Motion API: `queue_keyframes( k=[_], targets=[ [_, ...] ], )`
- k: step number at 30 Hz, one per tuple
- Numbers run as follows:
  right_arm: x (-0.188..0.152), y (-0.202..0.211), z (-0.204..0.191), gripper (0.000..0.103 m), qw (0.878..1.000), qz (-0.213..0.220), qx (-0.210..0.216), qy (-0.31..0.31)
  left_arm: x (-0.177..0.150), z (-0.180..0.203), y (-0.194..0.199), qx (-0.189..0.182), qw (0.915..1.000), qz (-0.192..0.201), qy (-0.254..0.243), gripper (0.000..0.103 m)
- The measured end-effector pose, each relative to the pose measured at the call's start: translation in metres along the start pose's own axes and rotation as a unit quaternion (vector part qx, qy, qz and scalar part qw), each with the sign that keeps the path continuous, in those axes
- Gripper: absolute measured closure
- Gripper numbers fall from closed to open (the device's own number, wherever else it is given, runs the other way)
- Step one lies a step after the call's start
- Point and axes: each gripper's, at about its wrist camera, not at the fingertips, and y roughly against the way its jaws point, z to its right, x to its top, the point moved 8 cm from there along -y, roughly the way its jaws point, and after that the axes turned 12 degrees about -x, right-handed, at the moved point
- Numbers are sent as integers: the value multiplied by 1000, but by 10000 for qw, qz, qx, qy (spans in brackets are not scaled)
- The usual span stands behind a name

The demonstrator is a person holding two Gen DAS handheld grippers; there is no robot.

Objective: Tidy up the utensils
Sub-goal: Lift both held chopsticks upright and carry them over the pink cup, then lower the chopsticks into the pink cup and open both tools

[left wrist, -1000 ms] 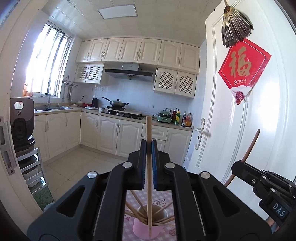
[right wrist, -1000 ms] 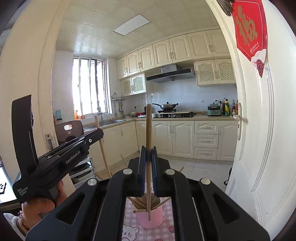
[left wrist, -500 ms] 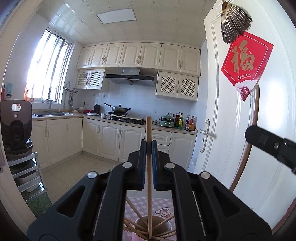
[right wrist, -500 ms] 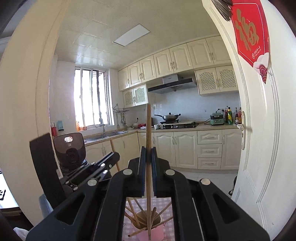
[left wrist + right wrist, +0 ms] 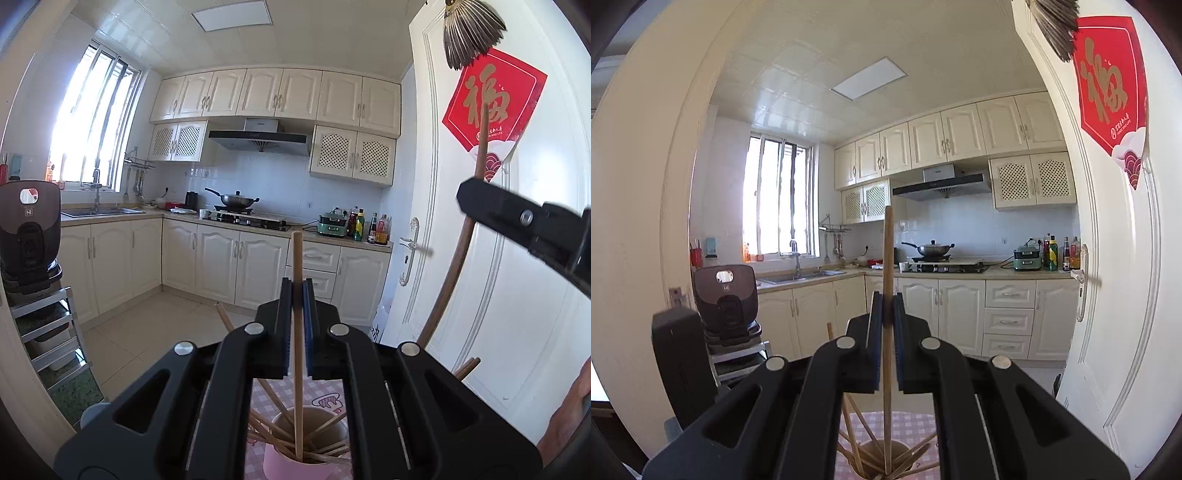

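**Both grippers pinching chopsticks over the pink cup**

Cream kitchen cabinets (image 5: 229, 269) fill the background, with a white door (image 5: 517, 258) standing open to their right.

My left gripper (image 5: 296, 295) is pressed together on a pale wooden chopstick (image 5: 297, 332), which stands upright between the blue-lined pads. Its lower end reaches down into the pink cup (image 5: 284, 461), among a loose fan of other chopsticks (image 5: 269, 395) leaning out in all directions. That cup sits directly below the gripper on a pink checked tablecloth (image 5: 328, 391).

My right gripper (image 5: 887, 306) is likewise clamped on a chopstick of its own (image 5: 887, 295), held upright, with its tip down at the mouth of the same cup (image 5: 875, 458). From this view the cup is mostly hidden by the gripper body, so I can't tell whether the tip is touching the bottom.

From the left wrist view, the right gripper (image 5: 476, 201) shows above and to the right of the cup, in front of the door, with a darker brown chopstick (image 5: 458, 258) running up through it; the fisheye bends it into a curve.

Further out from the cup, a wok (image 5: 236, 200) sits on the stove against the far wall. A red paper decoration (image 5: 491, 107) hangs on the door, and a dark brown appliance (image 5: 27, 225) stands on a metal rack to the cup's left.
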Motion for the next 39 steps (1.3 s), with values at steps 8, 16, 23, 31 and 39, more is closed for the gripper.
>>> queue_keyframes(
  k=[8,16,23,31,39],
  targets=[
    [-39,-14,-1,99,9979,-638,85,53,-11,-3,-3,9,9997,-239,51,97],
    [-70,-18,-5,99,9939,-1086,67,193,-22,0,-5,-68,9986,-529,56,96],
    [-78,-12,-7,98,9921,-1234,92,189,-27,-1,-4,35,9970,-764,66,96],
    [-78,-4,-5,96,9915,-1287,64,174,-19,-8,16,364,9977,-570,46,44],
    [-72,14,-9,90,9927,-1187,50,185,-9,-2,39,489,9971,-557,-145,33]
  ],
)
